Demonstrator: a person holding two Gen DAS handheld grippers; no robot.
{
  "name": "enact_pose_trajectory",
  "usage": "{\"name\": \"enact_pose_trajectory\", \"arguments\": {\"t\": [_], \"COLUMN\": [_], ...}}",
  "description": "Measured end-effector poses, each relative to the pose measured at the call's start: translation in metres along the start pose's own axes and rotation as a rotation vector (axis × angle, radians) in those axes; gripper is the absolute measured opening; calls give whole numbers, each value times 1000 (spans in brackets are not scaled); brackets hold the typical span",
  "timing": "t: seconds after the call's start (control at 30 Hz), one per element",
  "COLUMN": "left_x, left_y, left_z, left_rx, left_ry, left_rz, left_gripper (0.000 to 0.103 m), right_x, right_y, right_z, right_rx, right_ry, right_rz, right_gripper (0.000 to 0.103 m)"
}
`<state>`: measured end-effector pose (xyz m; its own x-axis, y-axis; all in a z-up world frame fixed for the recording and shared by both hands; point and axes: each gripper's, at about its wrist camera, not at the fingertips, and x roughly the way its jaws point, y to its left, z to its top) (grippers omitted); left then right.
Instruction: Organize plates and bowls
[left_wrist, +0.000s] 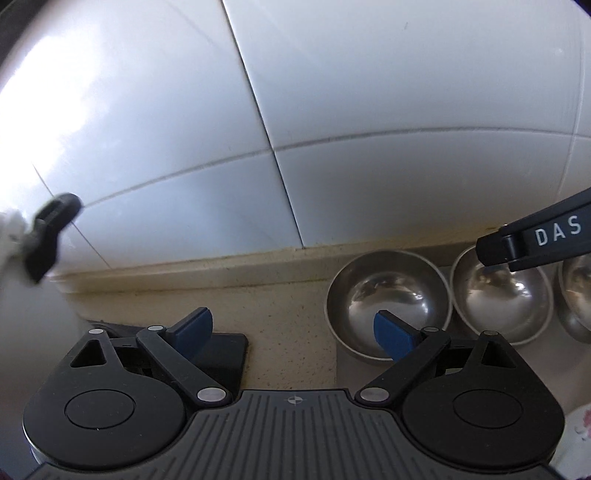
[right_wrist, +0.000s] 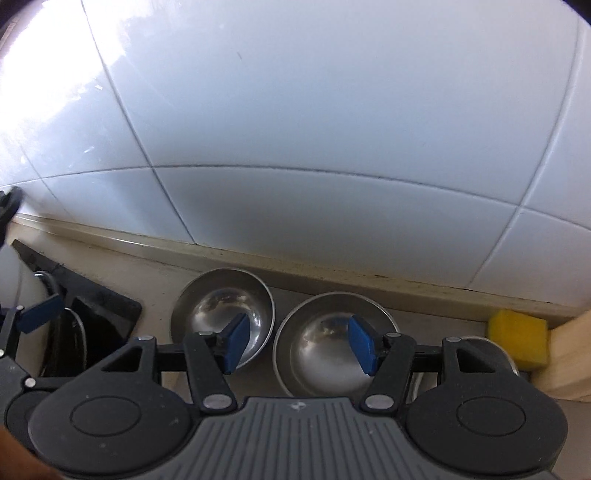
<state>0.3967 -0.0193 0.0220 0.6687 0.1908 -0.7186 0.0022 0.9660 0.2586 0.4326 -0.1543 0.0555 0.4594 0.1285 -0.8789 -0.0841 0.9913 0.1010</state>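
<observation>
Two steel bowls (right_wrist: 223, 317) both views; yellow sponge (right_wrist: 517, 341) right view only; both jaws apart, empty.

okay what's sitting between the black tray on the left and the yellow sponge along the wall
In the right wrist view, two steel bowls: the smaller bowl nearer the black tray, the larger bowl toward the yellow sponge.
</observation>
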Motion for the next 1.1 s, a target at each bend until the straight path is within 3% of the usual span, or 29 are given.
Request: {"name": "enact_pose_trajectory", "arguments": {"t": [0.5, 1.1], "left_x": [67, 75], "left_y": [-1, -1], "left_z": [-2, -3], "left_rx": [-16, -32], "left_ry": [103, 118], "left_rz": [-24, -44], "left_gripper": [91, 91], "right_x": [92, 94], "right_y": [0, 20], "right_z": [21, 23], "right_rx": [-8, -46], "right_ry": [109, 160], "right_rz": [72, 204], "right_gripper": [43, 43]}}
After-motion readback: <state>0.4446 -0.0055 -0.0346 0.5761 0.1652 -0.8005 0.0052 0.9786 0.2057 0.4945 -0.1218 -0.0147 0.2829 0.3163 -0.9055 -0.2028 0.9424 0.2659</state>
